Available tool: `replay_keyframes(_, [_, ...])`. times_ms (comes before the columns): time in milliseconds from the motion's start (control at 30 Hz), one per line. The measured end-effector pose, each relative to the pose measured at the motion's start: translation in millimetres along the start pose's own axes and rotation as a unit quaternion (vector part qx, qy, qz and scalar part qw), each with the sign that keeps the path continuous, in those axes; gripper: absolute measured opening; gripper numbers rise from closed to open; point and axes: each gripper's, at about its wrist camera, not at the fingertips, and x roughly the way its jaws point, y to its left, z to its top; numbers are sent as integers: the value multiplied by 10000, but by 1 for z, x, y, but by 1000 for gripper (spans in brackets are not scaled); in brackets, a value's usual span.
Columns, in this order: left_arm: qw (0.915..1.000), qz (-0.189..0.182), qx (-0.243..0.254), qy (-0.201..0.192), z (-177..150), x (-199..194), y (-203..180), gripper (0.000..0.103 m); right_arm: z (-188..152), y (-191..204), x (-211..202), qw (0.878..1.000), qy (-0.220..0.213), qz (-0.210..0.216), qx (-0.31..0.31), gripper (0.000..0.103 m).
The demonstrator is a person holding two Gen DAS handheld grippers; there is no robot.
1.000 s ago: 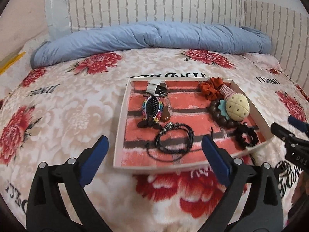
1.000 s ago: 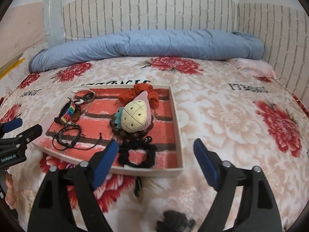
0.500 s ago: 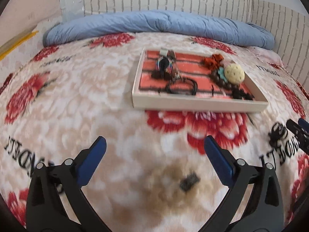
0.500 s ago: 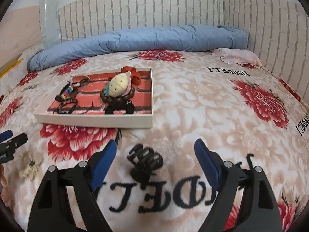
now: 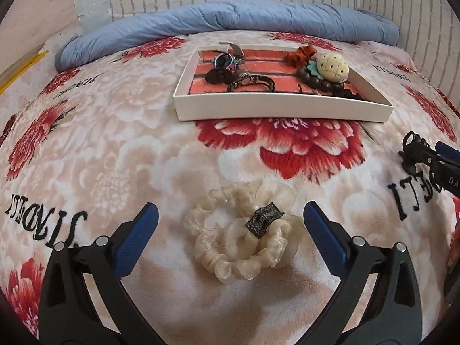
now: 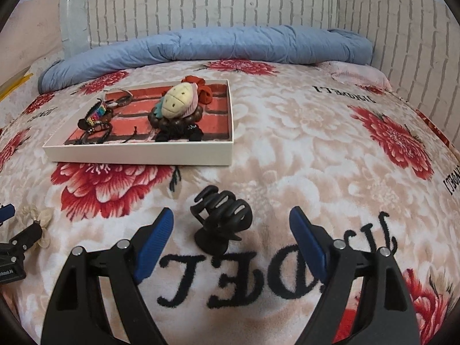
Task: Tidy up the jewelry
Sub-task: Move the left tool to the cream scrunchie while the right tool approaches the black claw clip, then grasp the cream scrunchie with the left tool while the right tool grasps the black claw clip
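Note:
A cream scrunchie (image 5: 241, 233) with a small black label lies on the floral blanket between the fingers of my open left gripper (image 5: 230, 215). A black claw hair clip (image 6: 221, 218) lies between the fingers of my open right gripper (image 6: 231, 215). Both grippers hold nothing. Farther back sits a white tray (image 5: 281, 109) with a red brick-pattern floor, holding bracelets, a red scrunchie, a bead bracelet and a cream plush clip. The tray also shows in the right wrist view (image 6: 138, 153). The clip shows at the right edge of the left wrist view (image 5: 411, 152).
A rolled blue quilt (image 6: 207, 46) lies along the brick-pattern headboard behind the tray. The left gripper shows at the left edge of the right wrist view (image 6: 17, 238), with the cream scrunchie (image 6: 37, 218) beside it. The blanket (image 6: 316, 132) spreads wide to the right.
Both grippers have drawn back from the tray and come down low over the blanket. The scrunchie now lies between the left fingers and the claw clip between the right fingers.

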Motion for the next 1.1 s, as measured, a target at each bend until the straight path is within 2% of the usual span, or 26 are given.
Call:
replay_keyframes(300, [9996, -102, -28, 255, 1, 17, 2, 96, -1, 4, 15, 9996, 256, -54, -72, 81])
replay_keyframes(367, [9994, -198, -35, 267, 1, 17, 2, 85, -1, 4, 16, 9996, 277, -36, -74, 81])
replay_keyframes(500, [9993, -248, 37, 286, 1, 18, -1, 73, -2, 6, 17, 9995, 297, -4, -110, 79])
replay_keyframes(533, [9992, -280, 56, 269, 1, 17, -2, 65, -1, 6, 18, 9995, 308, 21, -121, 72])
replay_keyframes(567, [9992, -294, 73, 265, 1, 17, -3, 62, -1, 6, 19, 9994, 330, 47, -131, 62])
replay_keyframes(633, [9992, -281, 89, 263, 1, 17, -3, 60, -1, 6, 20, 9992, 368, 68, -134, 58])
replay_keyframes(767, [9993, -273, 69, 228, 2, 17, -3, 48, -2, 5, 21, 9991, 394, 143, -99, 45])
replay_keyframes(867, [9994, -242, 56, 223, 3, 18, 0, 39, -2, 4, 22, 9990, 395, 170, -73, 45])
replay_keyframes(1100, [9994, -299, -62, 181, 5, 16, 7, 32, 0, -1, 19, 9991, 334, 240, 45, 45])
